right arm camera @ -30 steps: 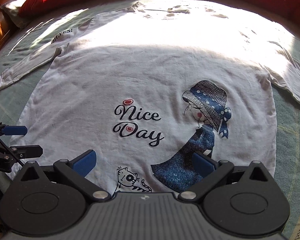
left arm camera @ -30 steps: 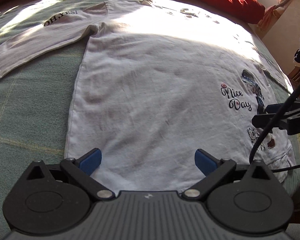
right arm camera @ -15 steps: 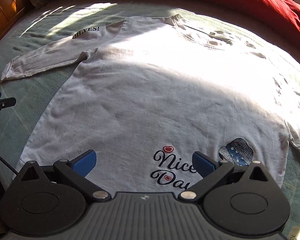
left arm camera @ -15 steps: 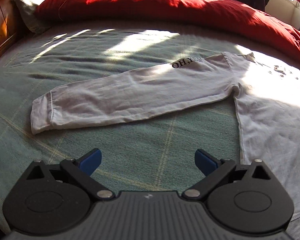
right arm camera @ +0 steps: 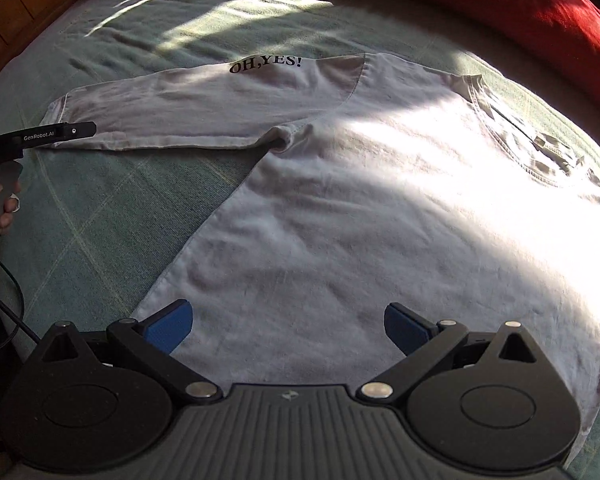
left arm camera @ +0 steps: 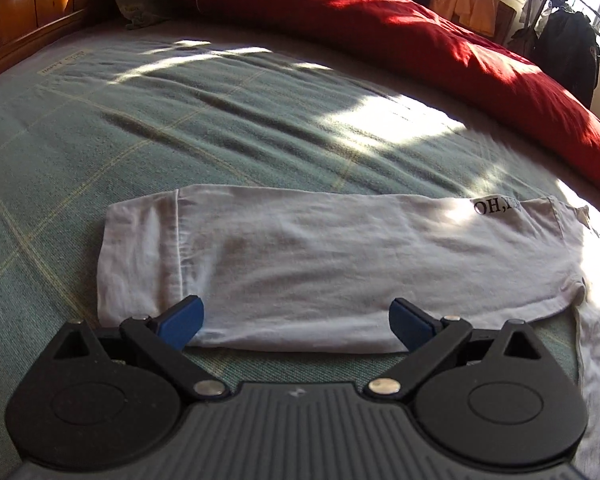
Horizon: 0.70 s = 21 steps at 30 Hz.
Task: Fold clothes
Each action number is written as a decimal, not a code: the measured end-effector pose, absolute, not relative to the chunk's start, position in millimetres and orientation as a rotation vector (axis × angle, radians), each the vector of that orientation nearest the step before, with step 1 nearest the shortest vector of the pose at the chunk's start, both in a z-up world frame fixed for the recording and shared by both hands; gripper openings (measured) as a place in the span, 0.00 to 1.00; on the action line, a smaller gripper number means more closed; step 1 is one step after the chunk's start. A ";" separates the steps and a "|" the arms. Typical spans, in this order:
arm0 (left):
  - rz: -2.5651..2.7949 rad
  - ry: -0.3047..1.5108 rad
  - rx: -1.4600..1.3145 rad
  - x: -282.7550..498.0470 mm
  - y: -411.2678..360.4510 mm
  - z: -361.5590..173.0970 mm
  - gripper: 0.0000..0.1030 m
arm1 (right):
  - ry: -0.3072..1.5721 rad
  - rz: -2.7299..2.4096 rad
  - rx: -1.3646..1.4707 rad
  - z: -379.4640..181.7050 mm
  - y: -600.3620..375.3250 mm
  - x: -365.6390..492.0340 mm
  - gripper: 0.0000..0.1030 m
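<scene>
- On the bed (left arm camera: 148,136), a white long-sleeved shirt (right arm camera: 340,220) lies flat.
- Left claw (left arm camera: 296,320), released, hovers at the sleeve (left arm camera: 300,264) cuff.
- Right claw (right arm camera: 286,326), released, hovers over the shirt body.

Sunlit green bedspread (left arm camera: 220,128) — red duvet (left arm camera: 380,28), wooden headboard (left arm camera: 28,4).

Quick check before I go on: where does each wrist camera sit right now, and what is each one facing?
Left wrist: on the open left gripper, low over the shirt's sleeve, facing the red duvet.
Right wrist: on the open right gripper, over the shirt's body; a hand holding the left gripper shows at the left edge.
Shared: the sleeve, its "OH,YES!" print, the green bedspread.
</scene>
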State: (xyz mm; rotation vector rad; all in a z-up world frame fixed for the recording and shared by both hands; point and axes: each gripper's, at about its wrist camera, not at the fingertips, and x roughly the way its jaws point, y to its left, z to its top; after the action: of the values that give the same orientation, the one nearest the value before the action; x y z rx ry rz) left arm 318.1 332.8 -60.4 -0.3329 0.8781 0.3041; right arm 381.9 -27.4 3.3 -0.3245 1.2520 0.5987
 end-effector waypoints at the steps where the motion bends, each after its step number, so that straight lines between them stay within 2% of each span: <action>1: 0.309 0.869 -0.373 314.5 334.5 -56.3 0.96 | 1.254 0.596 -0.334 3.3 -25.8 382.7 1.00; 6: 0.340 0.792 -0.701 287.8 356.8 -55.2 0.93 | 1.262 0.587 -0.336 5.0 -18.7 389.4 1.00; 8: 0.373 0.762 -0.868 275.8 370.8 -66.5 0.85 | 1.261 0.591 -0.335 5.9 -15.2 390.6 1.00; 10: 0.417 0.718 -1.018 263.4 383.9 -79.7 0.68 | 1.261 0.602 -0.345 6.1 -11.3 388.8 1.00; 12: 0.450 0.658 -1.148 252.4 394.6 -91.1 0.61 | 1.262 0.614 -0.358 6.1 -7.9 386.2 1.00; 21: 0.481 0.509 -1.295 250.2 409.9 -115.0 0.59 | 1.280 0.631 -0.376 5.2 2.4 376.8 1.00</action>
State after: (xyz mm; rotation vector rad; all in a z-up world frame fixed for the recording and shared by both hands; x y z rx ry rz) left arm 250.2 409.9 -115.0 -1.2951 0.5091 0.4806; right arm 376.8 2.4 5.2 -0.3763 1.2802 0.6306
